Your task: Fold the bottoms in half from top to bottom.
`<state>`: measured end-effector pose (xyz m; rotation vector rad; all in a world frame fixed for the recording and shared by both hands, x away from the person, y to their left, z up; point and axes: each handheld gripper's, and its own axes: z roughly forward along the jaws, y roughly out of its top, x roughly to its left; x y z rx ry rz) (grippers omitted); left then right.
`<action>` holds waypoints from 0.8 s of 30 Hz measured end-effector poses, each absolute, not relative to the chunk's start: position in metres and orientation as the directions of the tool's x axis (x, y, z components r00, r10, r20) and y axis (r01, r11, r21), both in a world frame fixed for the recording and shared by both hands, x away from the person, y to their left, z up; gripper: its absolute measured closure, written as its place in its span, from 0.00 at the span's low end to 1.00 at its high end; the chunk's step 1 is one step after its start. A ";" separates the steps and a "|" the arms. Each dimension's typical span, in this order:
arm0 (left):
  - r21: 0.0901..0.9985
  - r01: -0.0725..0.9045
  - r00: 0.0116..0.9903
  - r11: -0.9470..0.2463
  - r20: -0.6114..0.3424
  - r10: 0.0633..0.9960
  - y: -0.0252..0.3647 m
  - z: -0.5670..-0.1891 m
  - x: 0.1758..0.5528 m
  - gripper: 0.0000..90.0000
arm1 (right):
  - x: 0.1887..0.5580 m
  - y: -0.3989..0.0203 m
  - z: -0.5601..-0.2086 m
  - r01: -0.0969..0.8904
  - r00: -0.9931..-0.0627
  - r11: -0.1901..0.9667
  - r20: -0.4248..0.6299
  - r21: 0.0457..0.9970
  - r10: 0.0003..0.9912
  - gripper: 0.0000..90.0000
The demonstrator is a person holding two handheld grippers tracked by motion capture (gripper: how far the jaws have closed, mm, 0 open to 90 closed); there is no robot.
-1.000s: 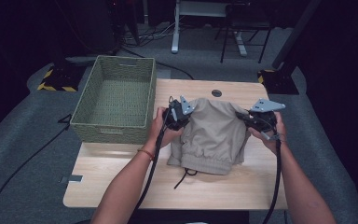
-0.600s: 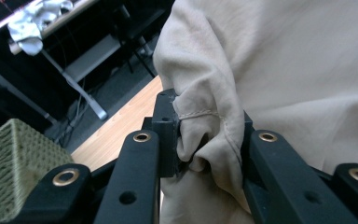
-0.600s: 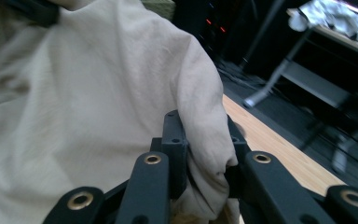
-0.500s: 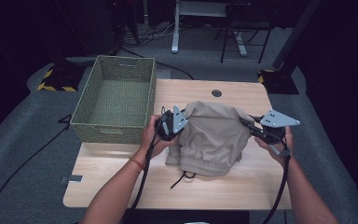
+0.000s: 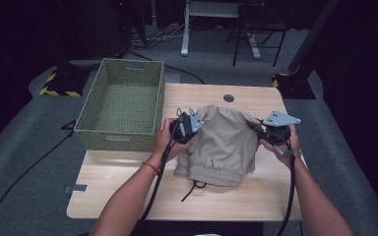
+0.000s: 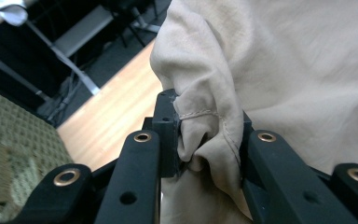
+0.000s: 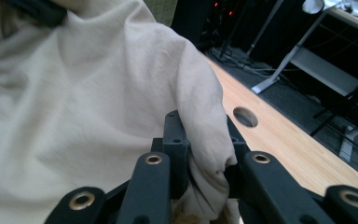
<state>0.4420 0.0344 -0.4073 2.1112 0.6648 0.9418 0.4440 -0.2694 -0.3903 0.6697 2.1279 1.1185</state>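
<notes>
A beige garment [image 5: 224, 142] with an elastic waistband and a dark drawstring is held up off the wooden table [image 5: 128, 187] between both hands. My left gripper [image 5: 189, 123] is shut on a bunched fold at its left side; the cloth [image 6: 205, 135] is pinched between the black jaws. At the right side my right gripper [image 5: 261, 129] is shut on another fold of the garment [image 7: 205, 135]. The lower hem drapes onto the tabletop near the front.
A green woven basket [image 5: 123, 101] stands empty at the table's left, close to my left hand. A round cable hole [image 5: 229, 98] sits near the far edge. Beyond the table are desk legs [image 5: 184, 39], a chair and cables on grey carpet.
Both grippers have shifted slightly toward the person with the garment; it hangs a little lower, and its hem now rests further forward on the table.
</notes>
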 end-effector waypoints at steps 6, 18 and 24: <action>0.744 -0.058 0.555 -0.666 0.578 0.598 0.043 -0.424 0.389 0.83 | 0.401 -0.278 -0.390 -0.005 -0.713 0.482 -0.341 0.876 0.612 0.87; 0.546 -0.233 0.626 -0.805 0.718 0.305 0.073 -0.493 0.305 0.84 | 0.306 -0.280 -0.469 -0.160 -0.789 0.614 -0.474 0.773 0.391 0.88; 0.577 -0.196 0.717 -0.793 0.636 0.286 0.084 -0.500 0.301 0.83 | 0.284 -0.273 -0.488 -0.194 -0.809 0.687 -0.510 0.700 0.291 0.87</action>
